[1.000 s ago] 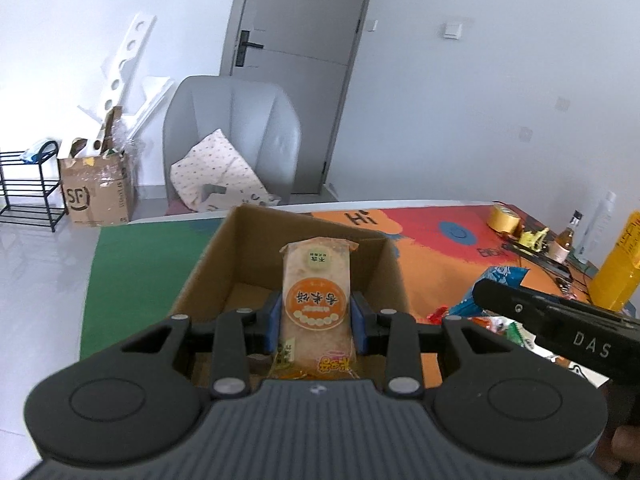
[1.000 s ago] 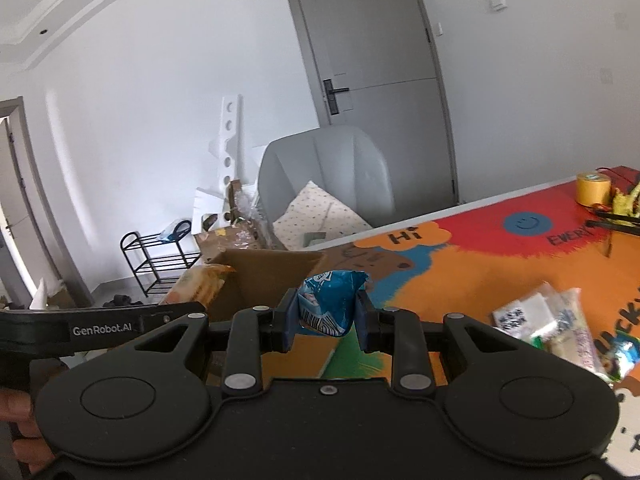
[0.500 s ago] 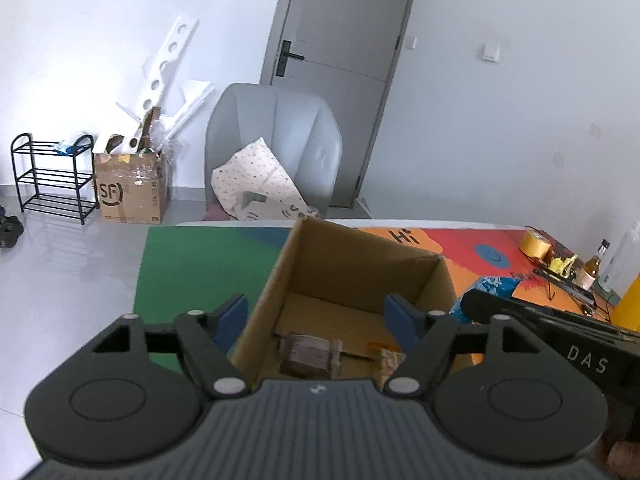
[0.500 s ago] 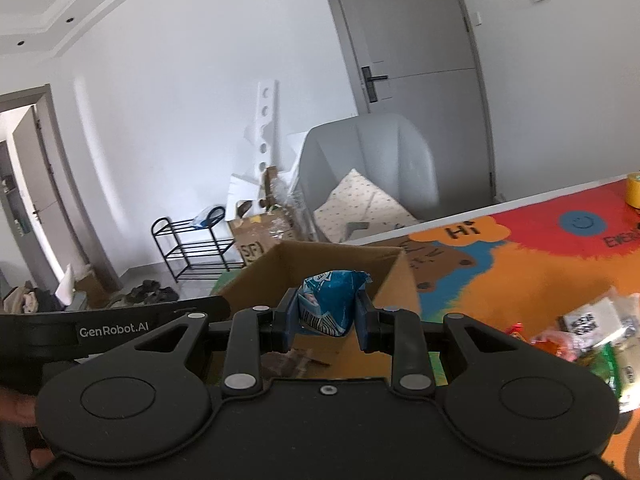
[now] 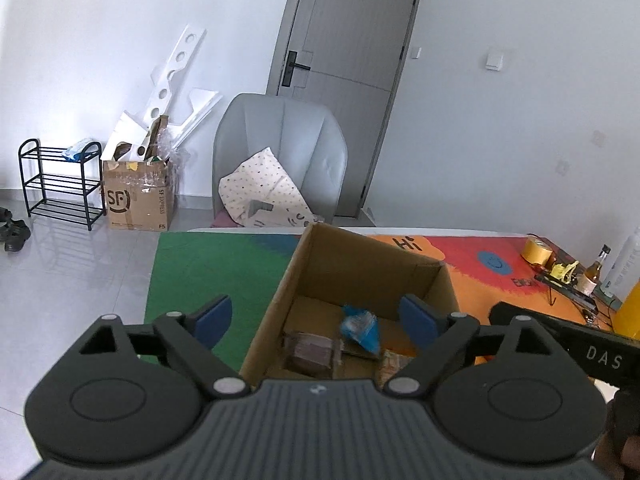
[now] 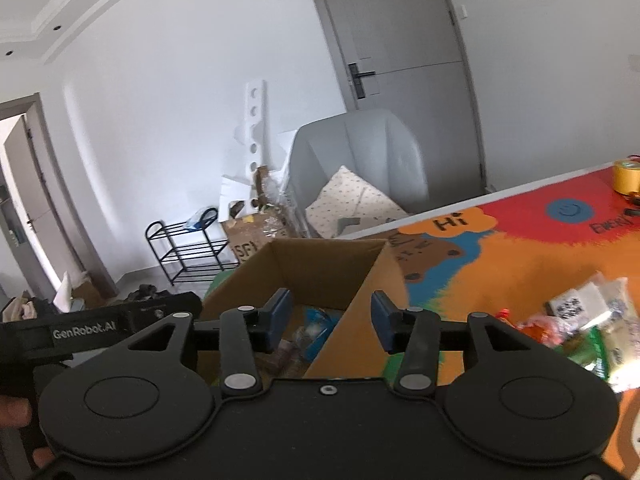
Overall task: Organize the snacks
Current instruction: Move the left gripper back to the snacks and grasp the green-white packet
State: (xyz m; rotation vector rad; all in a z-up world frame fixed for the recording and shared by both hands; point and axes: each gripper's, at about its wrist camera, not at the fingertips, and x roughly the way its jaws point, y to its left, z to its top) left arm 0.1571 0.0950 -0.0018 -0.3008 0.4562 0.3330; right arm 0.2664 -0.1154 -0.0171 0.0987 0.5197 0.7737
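An open cardboard box (image 5: 372, 264) stands on the table right ahead of both grippers. Inside lie a blue snack packet (image 5: 360, 328) and a brown wrapped snack (image 5: 312, 350). My left gripper (image 5: 316, 314) hangs over the box's near edge; its jaws are wide apart and still opening, with nothing between them. In the right wrist view the same box (image 6: 320, 268) shows the blue packet (image 6: 316, 320) on its floor. Over the box's near right corner my right gripper (image 6: 331, 316) is opening, its pads touching nothing.
A pile of loose snack packets (image 6: 580, 312) lies on the colourful mat (image 6: 520, 264) to the right of the box. A tape roll (image 5: 538, 250), a small bottle (image 5: 596, 272) and a yellow container (image 5: 630, 308) stand at the far right. A grey chair (image 5: 280, 152) is behind the table.
The left gripper let go of the orange-labelled snack pack and spread wide. The right gripper released the blue packet, which now lies in the box.
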